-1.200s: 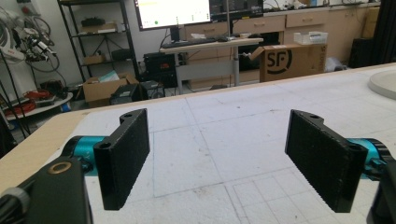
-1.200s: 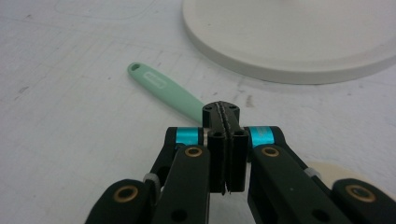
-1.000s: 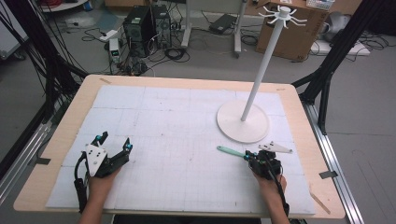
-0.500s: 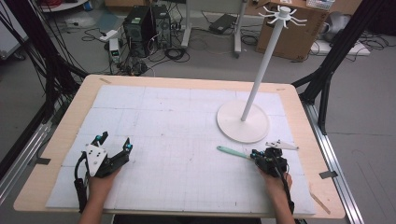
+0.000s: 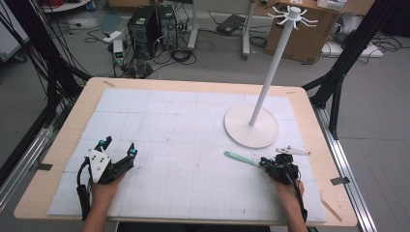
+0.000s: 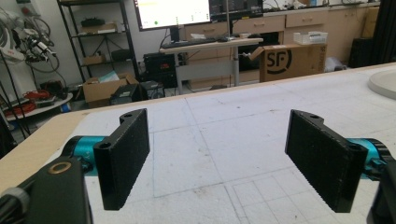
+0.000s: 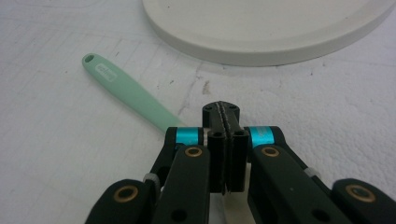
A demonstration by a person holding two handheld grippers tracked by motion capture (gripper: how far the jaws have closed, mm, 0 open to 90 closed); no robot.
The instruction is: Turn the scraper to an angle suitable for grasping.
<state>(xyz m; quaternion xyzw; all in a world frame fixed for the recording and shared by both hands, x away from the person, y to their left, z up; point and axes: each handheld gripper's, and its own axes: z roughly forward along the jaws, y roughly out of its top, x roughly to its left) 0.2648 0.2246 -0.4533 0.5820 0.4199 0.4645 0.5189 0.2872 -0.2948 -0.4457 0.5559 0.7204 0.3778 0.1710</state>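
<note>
my right gripper [image 5: 267, 164] has its jaws pressed fully together, and in the right gripper view [image 7: 226, 122] the mint-green spatula [image 7: 126, 93] runs out from under them toward the upper left. i can't tell whether the jaws actually pinch its hidden end or just sit on top of it. compared with a second ago, the grey plate on that gripper has slid a little toward the table's right edge and the hand has settled lower over the spatula's near end; the spatula [image 5: 240, 158] itself lies where it was, flat on the white mat [image 5: 159, 125], just in front of the round base of the hook stand [image 5: 251, 126]. i read this as the grasp being made, with the lift to come. my left gripper [image 5: 116, 151] rests on the mat with its jaws wide apart and nothing between them [image 6: 229, 154], unchanged.
</note>
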